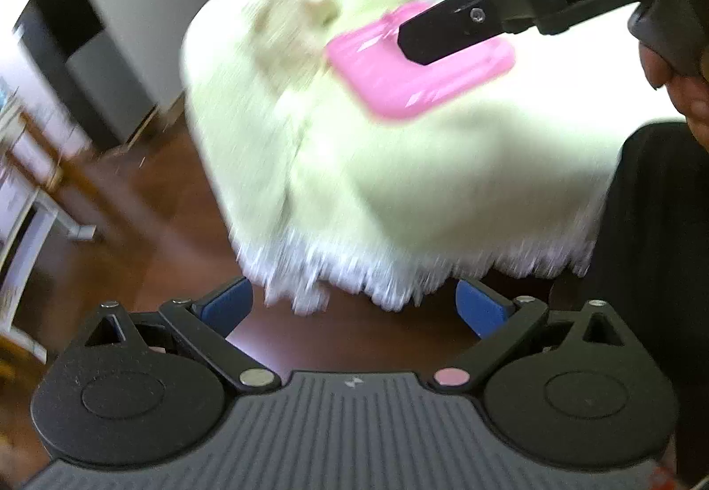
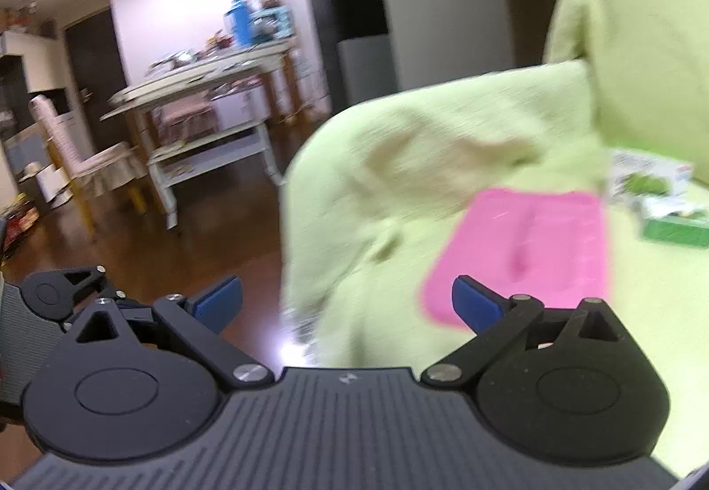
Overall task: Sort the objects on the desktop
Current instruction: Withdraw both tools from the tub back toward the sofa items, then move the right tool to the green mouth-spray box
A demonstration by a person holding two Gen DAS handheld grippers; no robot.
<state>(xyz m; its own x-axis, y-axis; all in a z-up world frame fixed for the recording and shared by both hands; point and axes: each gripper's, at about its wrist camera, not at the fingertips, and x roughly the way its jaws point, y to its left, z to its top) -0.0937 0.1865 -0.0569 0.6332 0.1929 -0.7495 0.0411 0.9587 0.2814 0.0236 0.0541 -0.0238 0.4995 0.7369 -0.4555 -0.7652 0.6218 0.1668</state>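
Two handheld grippers are seen over a sofa draped w/ a pale green cover (image 1: 399, 180), both views blurred. The left gripper (image 1: 354, 304) is held low, off the fringed front edge of the seat, blue pads wide apart w/ nothing between them; dark wood floor (image 1: 155, 224) is seen below. The right gripper (image 2: 348, 299) is likewise spread wide and empty, and in the left wrist view its black body is seen above a pink tray (image 1: 399, 78), gripped by a hand (image 1: 682, 91) at the frame's right edge. The pink tray lies flat on the seat cover, approx. mid-cushion. Just beyond it, near the backrest, a white-and-green packet (image 2: 642, 175) and a green box (image 2: 673, 224) are seen. A cluttered table (image 2: 199, 91) is visible in the bkgd.
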